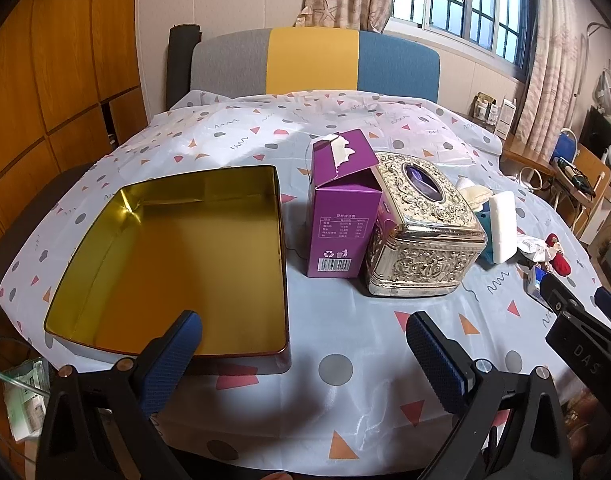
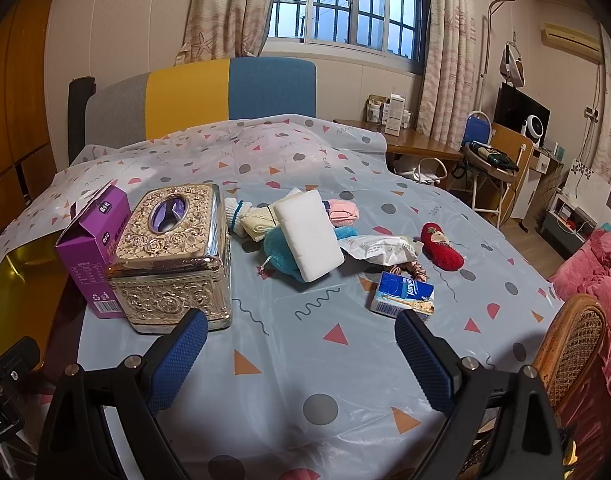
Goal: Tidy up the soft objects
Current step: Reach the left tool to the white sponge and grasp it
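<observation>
Both grippers hover low over the patterned tablecloth (image 2: 345,360), jaws wide apart, holding nothing: left gripper (image 1: 303,340) by the gold tin (image 1: 177,256), right gripper (image 2: 301,344) facing the soft objects (image 2: 301,232) piled mid-table beside the ornate tissue box (image 2: 173,256). Tissue pkt (image 2: 403,294) reads "Tempo".

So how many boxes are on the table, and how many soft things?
Boxes: 3, the gold tin, the purple carton and the ornate tissue box.
Soft things: 7, the white sponge, teal cloth, cream cloth, pink cloth, red plush, tissue pack and crinkly white packet.
Total: 10
</observation>
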`<state>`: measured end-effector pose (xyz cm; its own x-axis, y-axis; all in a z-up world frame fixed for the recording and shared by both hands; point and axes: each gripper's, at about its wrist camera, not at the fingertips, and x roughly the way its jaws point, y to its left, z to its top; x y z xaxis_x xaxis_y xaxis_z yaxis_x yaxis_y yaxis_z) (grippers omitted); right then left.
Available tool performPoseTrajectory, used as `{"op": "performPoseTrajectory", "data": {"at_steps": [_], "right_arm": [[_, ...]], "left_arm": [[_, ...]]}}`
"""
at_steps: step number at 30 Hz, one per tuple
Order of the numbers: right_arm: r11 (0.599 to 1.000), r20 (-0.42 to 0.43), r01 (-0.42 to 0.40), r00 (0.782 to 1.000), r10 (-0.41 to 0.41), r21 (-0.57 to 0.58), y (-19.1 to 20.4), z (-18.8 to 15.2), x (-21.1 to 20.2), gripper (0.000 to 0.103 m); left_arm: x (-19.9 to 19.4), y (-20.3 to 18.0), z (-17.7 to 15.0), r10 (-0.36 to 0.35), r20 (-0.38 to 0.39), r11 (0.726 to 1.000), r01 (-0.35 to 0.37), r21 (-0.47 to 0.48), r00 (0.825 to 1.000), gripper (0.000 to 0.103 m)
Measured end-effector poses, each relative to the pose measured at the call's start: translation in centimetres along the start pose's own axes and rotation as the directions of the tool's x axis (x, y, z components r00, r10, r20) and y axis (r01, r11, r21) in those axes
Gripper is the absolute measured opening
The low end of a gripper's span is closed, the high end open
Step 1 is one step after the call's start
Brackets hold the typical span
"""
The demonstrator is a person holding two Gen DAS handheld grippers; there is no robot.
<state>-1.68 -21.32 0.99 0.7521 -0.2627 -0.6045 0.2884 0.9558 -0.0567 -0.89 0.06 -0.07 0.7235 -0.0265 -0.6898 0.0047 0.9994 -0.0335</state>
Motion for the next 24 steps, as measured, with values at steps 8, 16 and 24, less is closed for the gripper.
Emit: {"op": "performPoseTrajectory", "data": {"at_steps": [8, 16, 24], "right_arm": [[1.000, -0.003, -0.006, 1.000, 0.006, 0.004, -0.4, -0.1, 0.3, 0.097], [0.999, -0.042, 0.013, 0.999, -0.012, 0.037, -4.3, 2.0, 1.9, 0.097], [0.986, -0.028, 0.119, 0.993, -0.116, 0.119, -10.4, 3.8, 1.9, 0.097]], "left_arm": [[0.2, -0.4, 0.1, -0.120, -0.005, 0.993, 0.120, 0.019, 0.993, 0.103], [0.0, -5.1, 0.6, -0.319, -0.064, 0.924, 0.325, 0.199, 0.946, 0.103], [1.0, -9.4, 2.2, -0.428, -0.135, 0.849, 0.449, 0.278, 0.894, 0.103]]}}
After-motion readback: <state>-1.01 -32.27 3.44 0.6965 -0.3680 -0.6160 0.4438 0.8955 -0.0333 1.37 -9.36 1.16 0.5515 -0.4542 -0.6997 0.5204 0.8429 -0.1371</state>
